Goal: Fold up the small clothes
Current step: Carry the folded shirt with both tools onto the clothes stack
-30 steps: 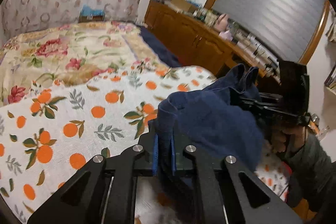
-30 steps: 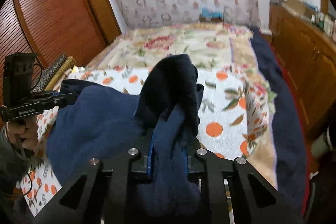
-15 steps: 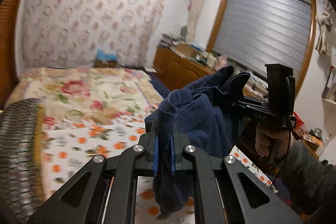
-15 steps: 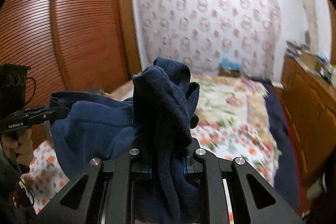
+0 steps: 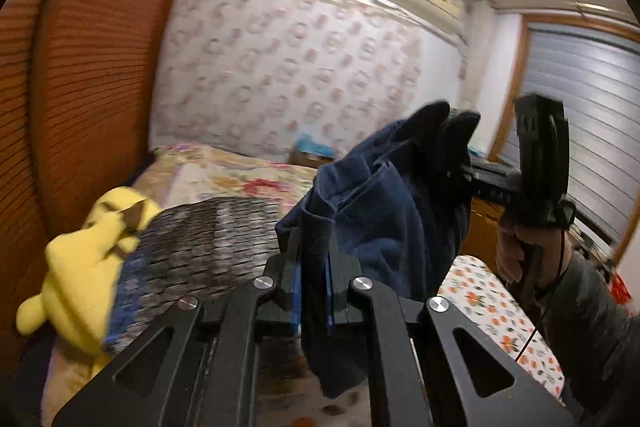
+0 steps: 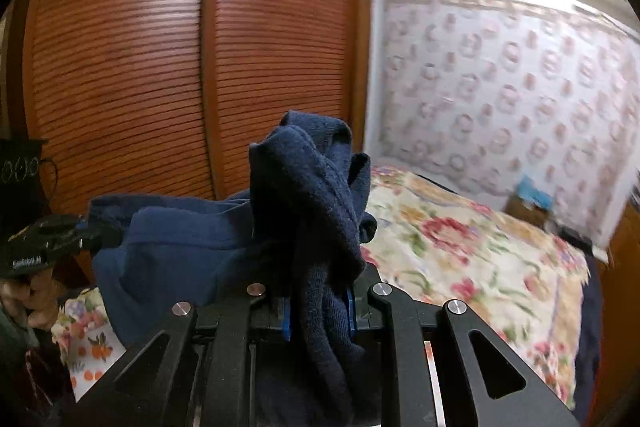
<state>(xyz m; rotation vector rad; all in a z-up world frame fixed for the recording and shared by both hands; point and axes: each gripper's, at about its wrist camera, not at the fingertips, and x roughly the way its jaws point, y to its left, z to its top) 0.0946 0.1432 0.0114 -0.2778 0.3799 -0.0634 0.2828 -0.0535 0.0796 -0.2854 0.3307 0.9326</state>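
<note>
While clamped by both grippers | navy garment spans left gripper to right gripper

bed: floral quilt, orange-print sheet, yellow plush
</note>
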